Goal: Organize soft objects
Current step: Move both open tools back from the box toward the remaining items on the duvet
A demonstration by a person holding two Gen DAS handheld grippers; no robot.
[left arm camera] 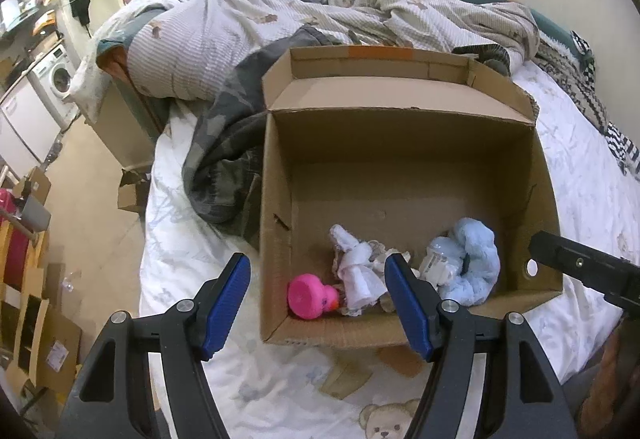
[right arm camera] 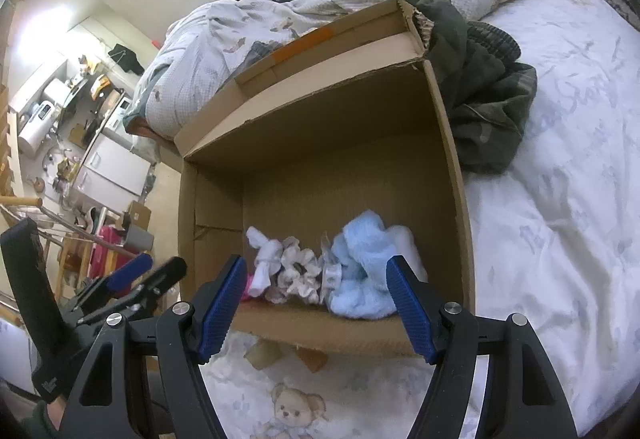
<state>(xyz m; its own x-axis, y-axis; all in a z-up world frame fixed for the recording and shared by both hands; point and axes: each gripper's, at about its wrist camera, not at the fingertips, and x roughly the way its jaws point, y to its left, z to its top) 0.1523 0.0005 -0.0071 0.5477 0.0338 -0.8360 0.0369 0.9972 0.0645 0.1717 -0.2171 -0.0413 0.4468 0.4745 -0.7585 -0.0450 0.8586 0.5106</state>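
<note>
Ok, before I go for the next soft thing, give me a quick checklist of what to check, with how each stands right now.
1. Left gripper open and holding nothing: ok.
2. Right gripper open and holding nothing: ok.
3. Cardboard box open on the bed, flaps out of the way: ok.
4. Items already inside the box, pink toy, white cloth and blue plush, all lying at the near wall: ok.
5. Room left in the box: ok, the far part of the floor is bare.
6. Next soft item to collect: cannot tell; only the dark green garment against the box and the bedding show outside it.
</note>
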